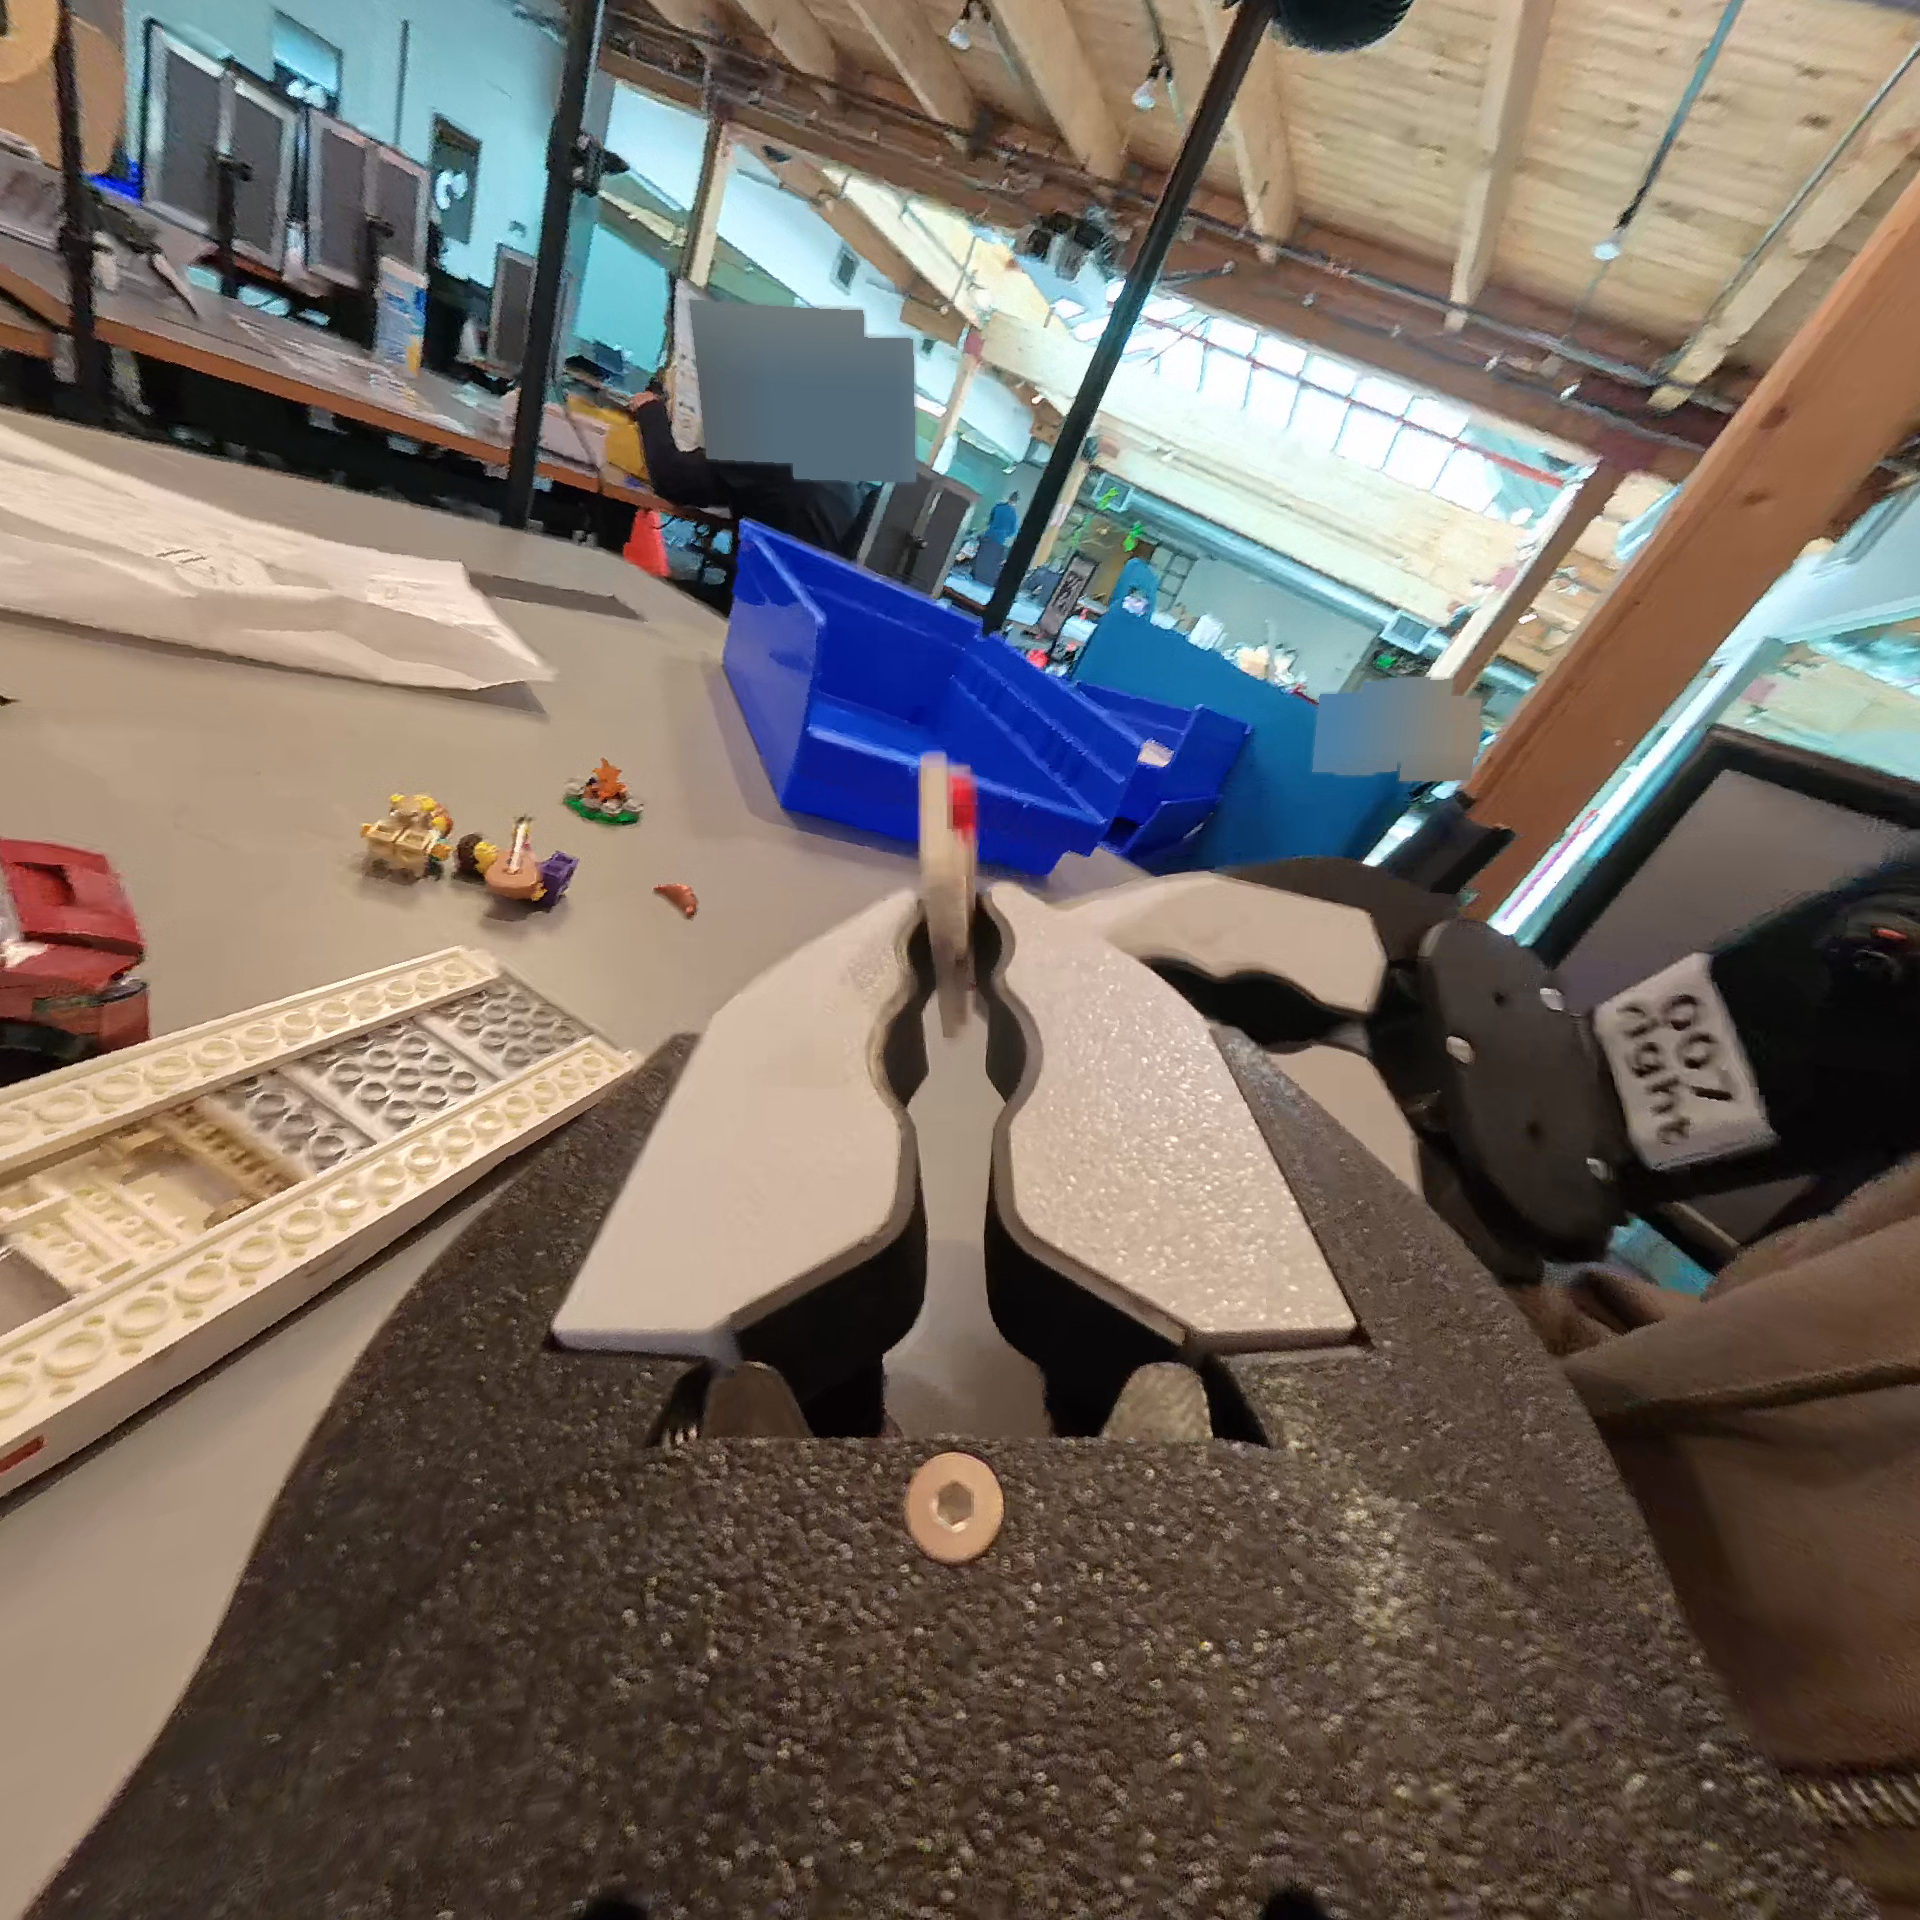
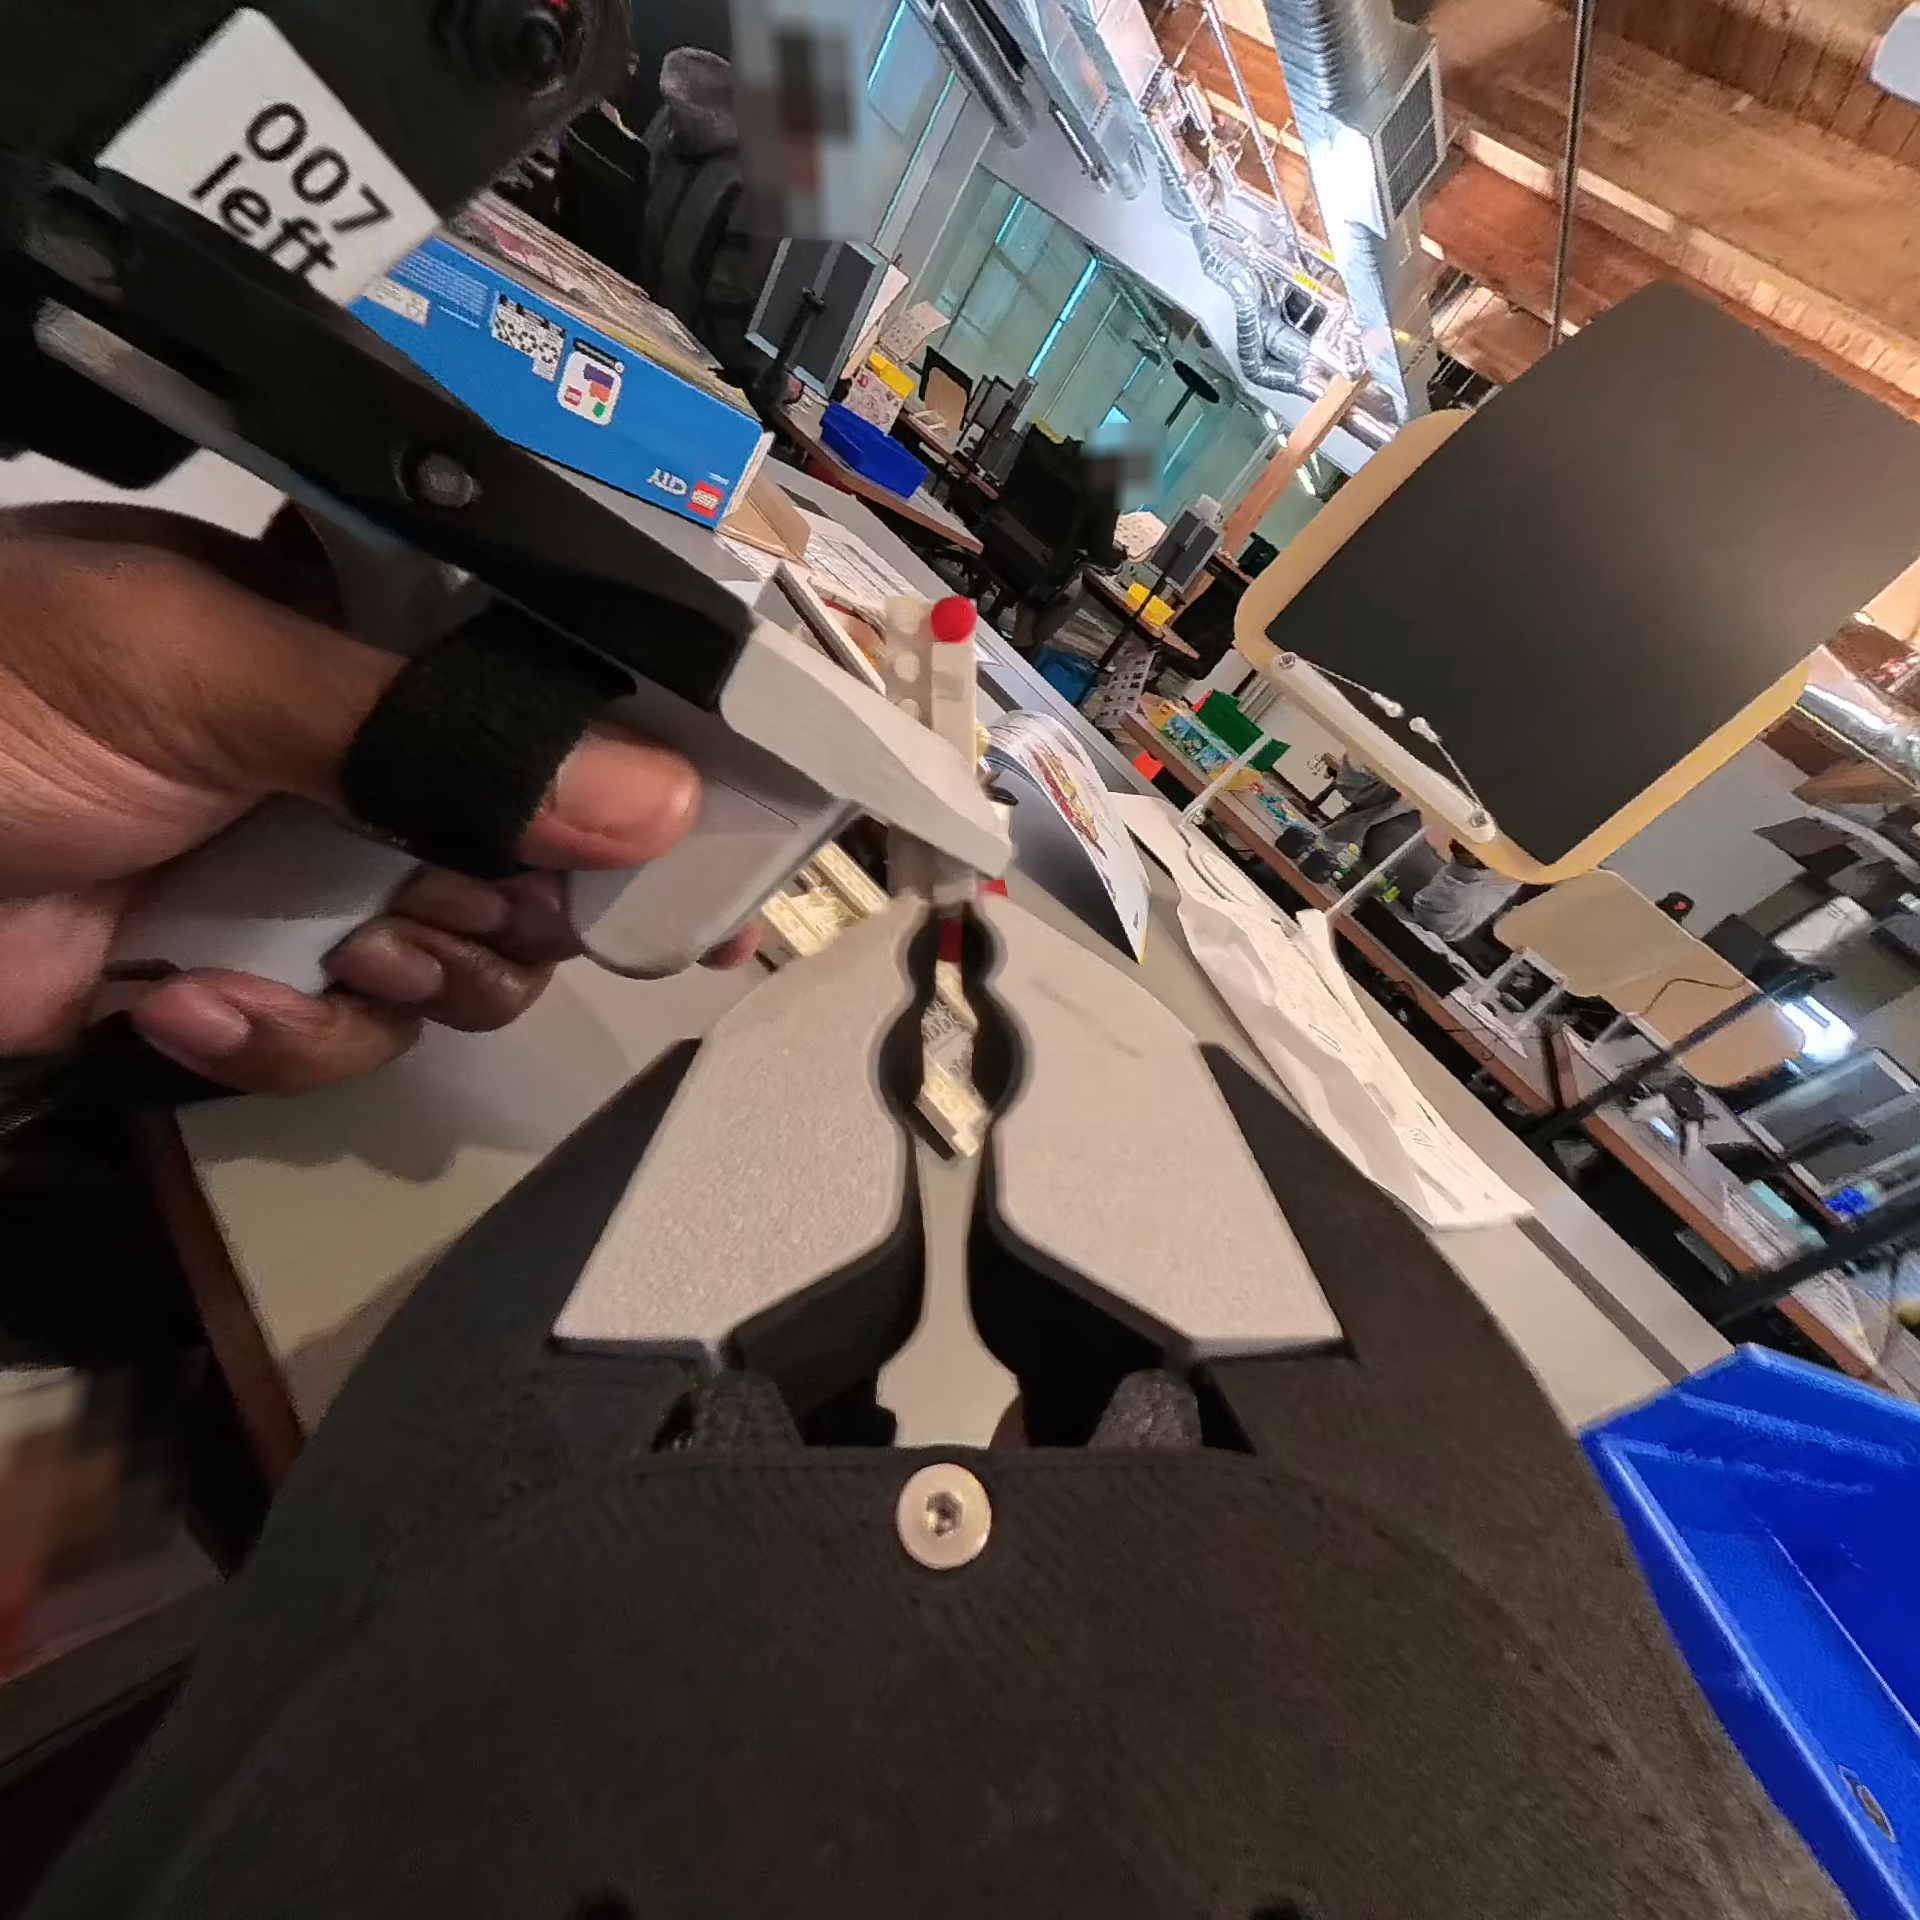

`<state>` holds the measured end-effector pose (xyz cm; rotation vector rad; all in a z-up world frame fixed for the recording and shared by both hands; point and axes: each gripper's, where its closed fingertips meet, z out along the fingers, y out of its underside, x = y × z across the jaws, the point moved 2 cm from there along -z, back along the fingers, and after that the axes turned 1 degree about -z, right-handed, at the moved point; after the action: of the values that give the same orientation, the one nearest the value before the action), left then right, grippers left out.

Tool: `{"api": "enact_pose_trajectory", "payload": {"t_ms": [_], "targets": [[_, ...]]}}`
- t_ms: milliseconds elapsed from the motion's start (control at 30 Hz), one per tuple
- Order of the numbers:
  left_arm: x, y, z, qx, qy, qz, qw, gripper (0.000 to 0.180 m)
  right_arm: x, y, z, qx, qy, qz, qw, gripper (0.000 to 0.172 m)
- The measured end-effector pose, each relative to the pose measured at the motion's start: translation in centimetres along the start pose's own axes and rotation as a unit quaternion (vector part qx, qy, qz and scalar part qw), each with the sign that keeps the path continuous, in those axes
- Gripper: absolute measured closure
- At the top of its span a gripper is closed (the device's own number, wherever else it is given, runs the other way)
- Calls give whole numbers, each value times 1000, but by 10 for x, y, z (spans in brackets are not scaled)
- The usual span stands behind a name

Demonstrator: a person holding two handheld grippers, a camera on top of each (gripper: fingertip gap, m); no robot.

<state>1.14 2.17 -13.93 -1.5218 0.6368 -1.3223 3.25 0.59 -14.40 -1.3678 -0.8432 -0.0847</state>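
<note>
left gripper [image 1: 951, 914] clenched on a thin white brick plate [image 1: 943, 883], long axis upright, red stud [image 1: 963, 805] at its top. right gripper [image 2: 948, 914] close in from the right, fingers nearly shut at the plate's lower end on a small red piece [image 2: 948, 940]; contact not clear. held above the grey table [image 1: 260, 769], blue bin [image 1: 894, 665] beyond.

workshop | timber ceiling [image 1: 1455, 156]; long workbenches [image 1: 260, 343]; monitors [image 1: 260, 187]
</note>
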Motion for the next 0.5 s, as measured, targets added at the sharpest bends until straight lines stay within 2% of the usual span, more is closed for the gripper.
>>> {"api": "enact_pose_trajectory", "payload": {"t_ms": [100,200,367,500], "targets": [[-20,-11,-10,25,-59,13,998,174,3,2,-2,4,18,-4,1000,172],[-22,-11,-11,24,-47,-5,999,174,5,10,1,-7,3,23,1000,172],[-15,-7,-6,12,-16,-14,1000,174,5,7,1,19,-23,68,997,172],[-8,-7,-5,11,1,3,1000,174,4,6,2,22,-39,84,995,166]]}}
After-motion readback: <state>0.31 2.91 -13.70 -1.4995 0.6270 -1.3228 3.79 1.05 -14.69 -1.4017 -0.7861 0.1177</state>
